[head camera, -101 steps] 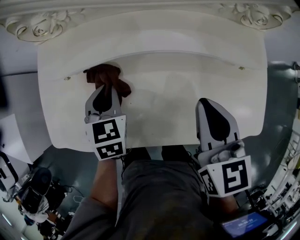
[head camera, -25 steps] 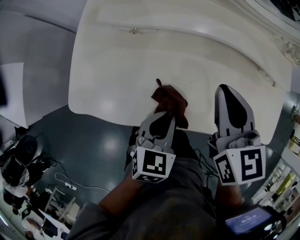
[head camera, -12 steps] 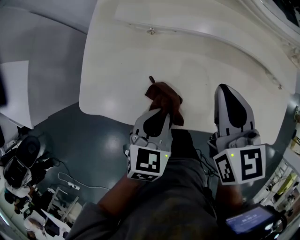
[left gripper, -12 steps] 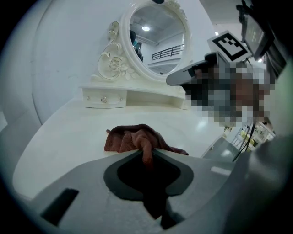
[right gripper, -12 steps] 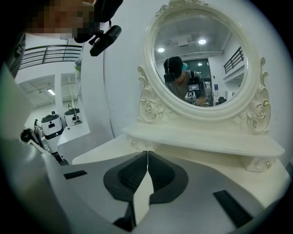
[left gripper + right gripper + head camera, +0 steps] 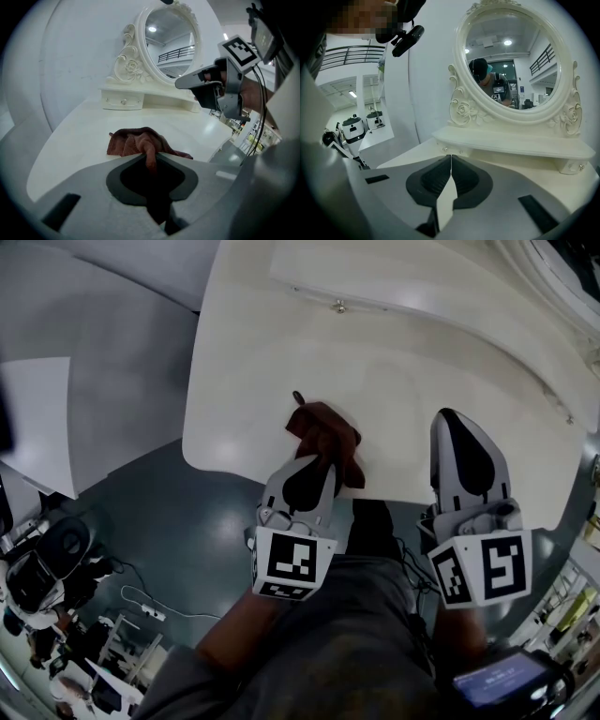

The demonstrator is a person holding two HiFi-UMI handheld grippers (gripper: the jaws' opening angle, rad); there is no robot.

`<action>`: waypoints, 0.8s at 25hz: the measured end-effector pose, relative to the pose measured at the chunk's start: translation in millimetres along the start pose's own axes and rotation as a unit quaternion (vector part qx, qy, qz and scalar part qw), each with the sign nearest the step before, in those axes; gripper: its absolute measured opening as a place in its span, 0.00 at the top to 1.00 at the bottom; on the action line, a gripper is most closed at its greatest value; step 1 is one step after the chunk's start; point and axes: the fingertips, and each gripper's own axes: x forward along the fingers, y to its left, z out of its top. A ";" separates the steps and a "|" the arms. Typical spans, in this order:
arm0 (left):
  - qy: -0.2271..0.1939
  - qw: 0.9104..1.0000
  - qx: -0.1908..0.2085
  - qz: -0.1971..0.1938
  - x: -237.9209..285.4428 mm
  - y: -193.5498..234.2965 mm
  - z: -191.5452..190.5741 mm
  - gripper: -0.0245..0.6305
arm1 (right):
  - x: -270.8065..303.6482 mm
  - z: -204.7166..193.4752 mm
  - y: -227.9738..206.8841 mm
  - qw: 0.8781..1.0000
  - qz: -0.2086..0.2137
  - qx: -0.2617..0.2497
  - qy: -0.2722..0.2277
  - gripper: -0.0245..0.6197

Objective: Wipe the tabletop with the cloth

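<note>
A crumpled reddish-brown cloth [image 6: 324,437] lies on the cream tabletop [image 6: 403,381] close to its near edge. My left gripper [image 6: 317,465] is shut on the cloth's near end; in the left gripper view a fold of the cloth [image 6: 140,143] runs in between the closed jaws of the left gripper [image 6: 151,158]. My right gripper [image 6: 459,427] hovers over the near edge to the right, shut and holding nothing. In the right gripper view the jaws of the right gripper [image 6: 451,157] meet tip to tip.
An ornate oval mirror [image 6: 513,70] on a raised shelf with small drawers [image 6: 123,100] stands at the back of the table. The table's rounded left edge [image 6: 192,427] drops to a grey floor. Robot equipment [image 6: 37,568] stands on the floor at the lower left.
The left gripper has dragged the cloth from the far left of the table to the near edge. Over the last second the cloth slid slightly left along that edge. The right gripper stayed in place.
</note>
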 end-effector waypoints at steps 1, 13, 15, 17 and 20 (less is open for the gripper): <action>-0.001 1.000 0.000 0.003 -3.7 4.8 -0.1 0.88 | 1.1 1.7 5.1 1.000 0.002 -0.001 -0.001 0.94; -0.004 0.999 -0.021 0.031 -41.4 60.1 -14.9 0.88 | 25.4 17.5 65.0 1.000 0.026 -0.013 -0.003 0.94; -0.004 0.999 -0.020 0.037 -45.5 68.4 -16.9 0.88 | 29.9 19.0 72.4 0.999 0.029 -0.015 -0.002 0.94; -0.005 0.999 -0.022 0.042 -49.1 76.4 -18.9 0.88 | 33.9 20.0 78.6 0.999 0.032 -0.017 -0.002 0.94; -0.006 0.998 -0.025 0.049 -54.4 86.3 -21.2 0.88 | 37.8 21.2 87.2 0.999 0.036 -0.020 -0.001 0.94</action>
